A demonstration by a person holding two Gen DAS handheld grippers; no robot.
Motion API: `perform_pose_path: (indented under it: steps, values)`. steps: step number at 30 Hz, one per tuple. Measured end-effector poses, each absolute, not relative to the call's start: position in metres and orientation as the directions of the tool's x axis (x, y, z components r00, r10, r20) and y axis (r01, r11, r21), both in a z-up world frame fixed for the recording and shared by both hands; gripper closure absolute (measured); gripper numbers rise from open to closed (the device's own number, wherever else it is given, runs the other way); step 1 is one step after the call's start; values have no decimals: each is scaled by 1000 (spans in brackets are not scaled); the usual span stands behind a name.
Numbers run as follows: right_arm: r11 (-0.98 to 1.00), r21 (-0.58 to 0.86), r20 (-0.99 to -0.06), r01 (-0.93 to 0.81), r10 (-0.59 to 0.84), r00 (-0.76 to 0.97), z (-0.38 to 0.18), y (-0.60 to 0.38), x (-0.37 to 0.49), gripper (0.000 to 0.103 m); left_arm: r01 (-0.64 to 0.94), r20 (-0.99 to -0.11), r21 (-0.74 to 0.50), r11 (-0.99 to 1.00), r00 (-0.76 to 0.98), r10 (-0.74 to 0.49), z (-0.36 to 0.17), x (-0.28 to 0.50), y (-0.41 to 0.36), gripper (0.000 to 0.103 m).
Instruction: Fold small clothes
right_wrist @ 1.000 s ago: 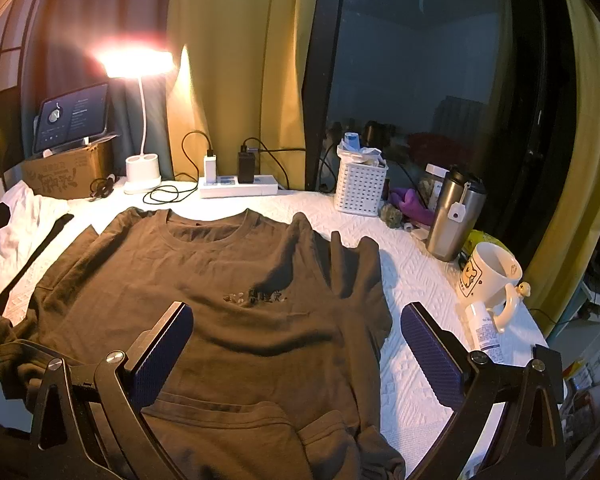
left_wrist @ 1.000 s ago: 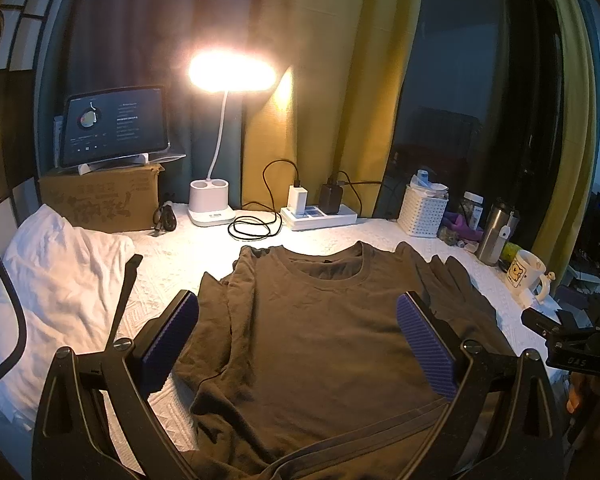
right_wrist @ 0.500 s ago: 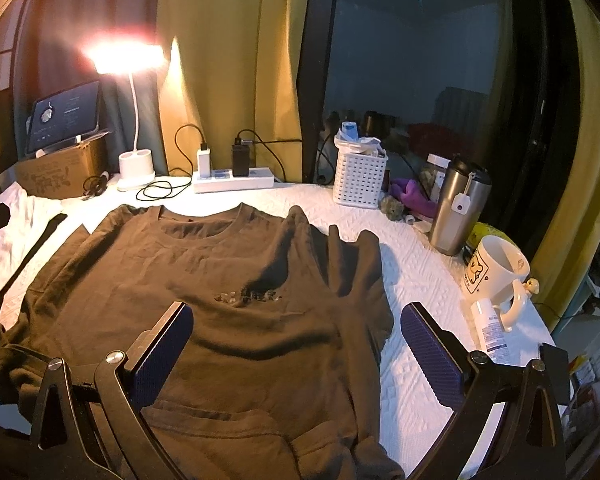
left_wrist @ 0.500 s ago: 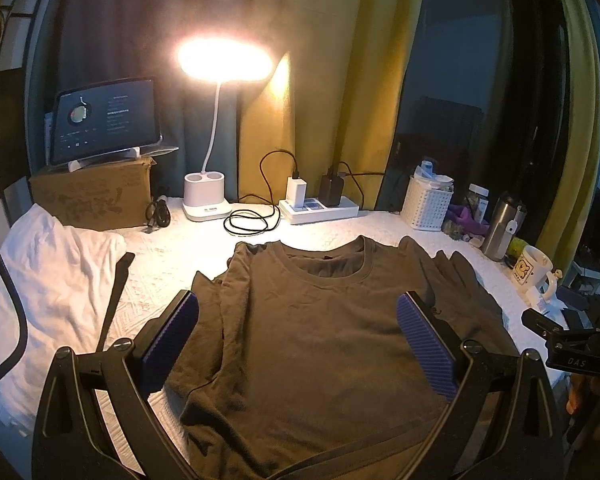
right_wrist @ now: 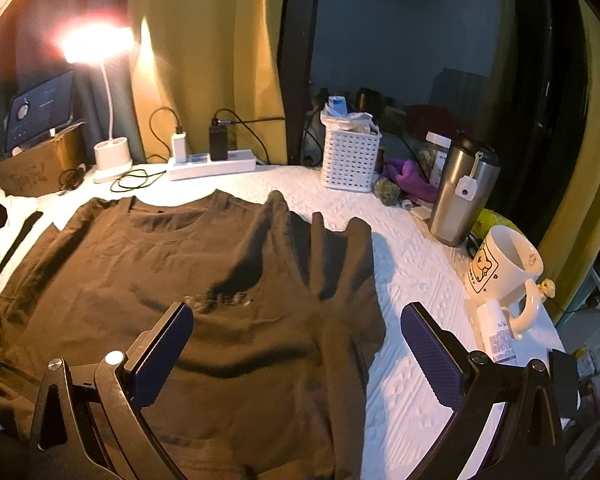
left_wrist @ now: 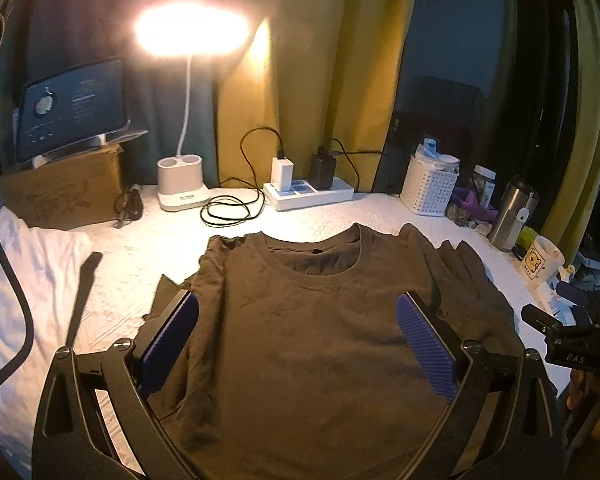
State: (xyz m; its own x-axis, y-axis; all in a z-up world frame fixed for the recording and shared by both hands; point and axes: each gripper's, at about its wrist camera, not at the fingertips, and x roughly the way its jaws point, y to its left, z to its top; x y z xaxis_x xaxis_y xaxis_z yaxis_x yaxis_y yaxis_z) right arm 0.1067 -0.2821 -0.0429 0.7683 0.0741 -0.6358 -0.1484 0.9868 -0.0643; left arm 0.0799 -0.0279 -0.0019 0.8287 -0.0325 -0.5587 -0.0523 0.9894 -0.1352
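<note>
A dark brown T-shirt (left_wrist: 308, 320) lies spread face up on the white quilted table cover, collar toward the back; it also shows in the right wrist view (right_wrist: 172, 280). Its right sleeve (right_wrist: 340, 264) is bunched in folds, and its left sleeve (left_wrist: 172, 300) is tucked partly under the body. My left gripper (left_wrist: 298, 344) is open and empty, hovering above the shirt's chest. My right gripper (right_wrist: 296, 352) is open and empty above the shirt's right side, near its lower edge.
A lit desk lamp (left_wrist: 184, 184), power strip (left_wrist: 308, 196) with cables, a tablet on a cardboard box (left_wrist: 60, 196), a white basket (right_wrist: 350, 156), a steel tumbler (right_wrist: 462, 196) and a bear mug (right_wrist: 500, 272) line the back and right. White cloth (left_wrist: 20, 272) lies left.
Both grippers have risen and drawn back a little from the shirt, so more of the table shows. Both stay open. The shirt lies as before.
</note>
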Motion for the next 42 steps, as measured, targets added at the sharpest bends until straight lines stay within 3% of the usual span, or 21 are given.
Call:
perform_pose_path:
  steps: [15, 30, 32, 35, 38, 41, 42]
  values:
    - [995, -53, -687, -88, 28, 727, -74, -336, 192, 0, -69, -610, -99, 993, 792, -6, -17, 140, -36, 5]
    - [991, 51, -747, -120, 117, 654, -113, -353, 287, 27, -122, -667, -61, 991, 744, 50, -41, 197, -23, 5]
    - [990, 65, -752, -124, 130, 646, -118, -354, 297, 34, -126, -673, -59, 990, 737, 53, -44, 202, -22, 5]
    - [987, 96, -762, -132, 158, 628, -125, -355, 312, 35, -127, -677, -55, 990, 734, 57, -46, 207, -20, 5]
    - [984, 119, -777, -133, 175, 604, -133, -355, 322, 57, -132, -683, -54, 990, 728, 60, -47, 208, -17, 5]
    - [981, 121, -777, -151, 188, 601, -134, -350, 323, 61, -135, -685, -54, 989, 726, 61, -49, 208, -15, 5]
    - [981, 117, -776, -157, 189, 601, -135, -349, 324, 68, -135, -685, -54, 989, 726, 61, -49, 208, -15, 5]
